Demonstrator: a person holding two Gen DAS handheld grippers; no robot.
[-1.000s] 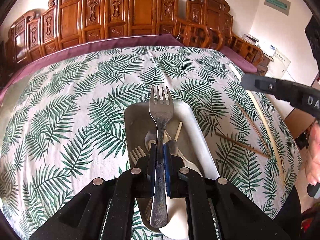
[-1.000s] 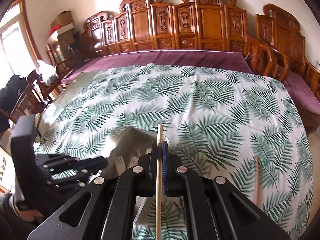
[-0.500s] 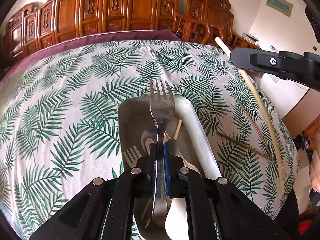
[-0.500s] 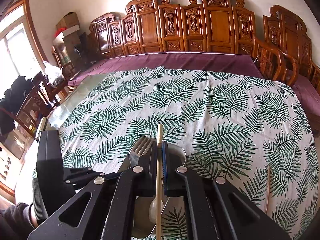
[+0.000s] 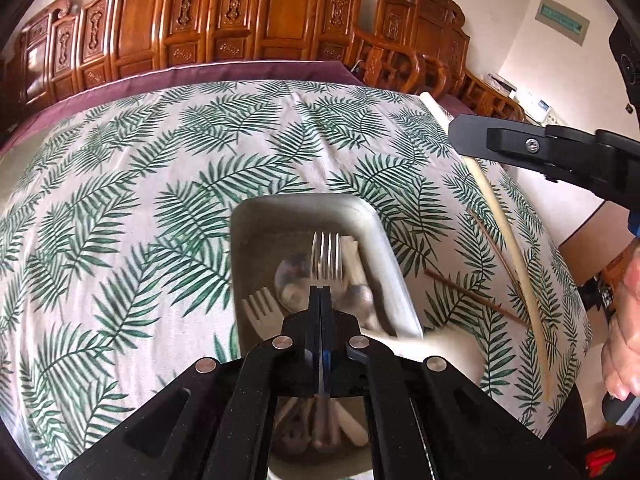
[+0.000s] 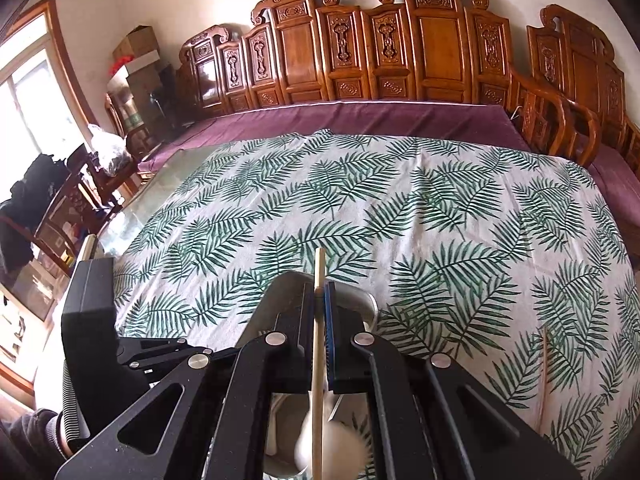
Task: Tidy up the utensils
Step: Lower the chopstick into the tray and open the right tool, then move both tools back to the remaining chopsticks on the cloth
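Two grippers hang over a bench [image 5: 120, 200] covered with a leaf-print cloth, both tilted down toward a pale rectangular tray [image 5: 386, 240].

The left gripper [image 5: 322, 292] is closing. Its fingers [image 5: 314, 320] meet flat against each other, with nothing between them. Just past their tips, a metal fork [image 5: 327, 258] lies in the tray with its tines pointing away from the camera. It is slightly blurred. Its handle runs back under the fingers along the tray floor.

Other utensils lie around it in the tray:
- A pale fork [image 5: 260, 308] lies to the left.
- A metal spoon [image 5: 292, 272] lies beside the tines.
- Some white pieces lie there too, too smeared to name.
- A blurred white shape [image 5: 440, 348] sits at the tray's near right corner, and I cannot tell what it is.

The right gripper [image 6: 320, 292] has its fingers [image 6: 331, 320] clamped on a pale wooden chopstick [image 6: 318, 340]. The stick runs between the pads lengthwise, with its tip poking out a little beyond them. In the left wrist view, it crosses above the right side of the cloth, clear of the tray. Part of a hand [image 5: 624, 320] shows at the edge of that view.

On the cloth to the right of the tray lie two thin dark chopsticks [image 5: 472, 292], crossing near one end and untouched by either gripper. The right wrist view shows the tray directly beneath the clamped stick.
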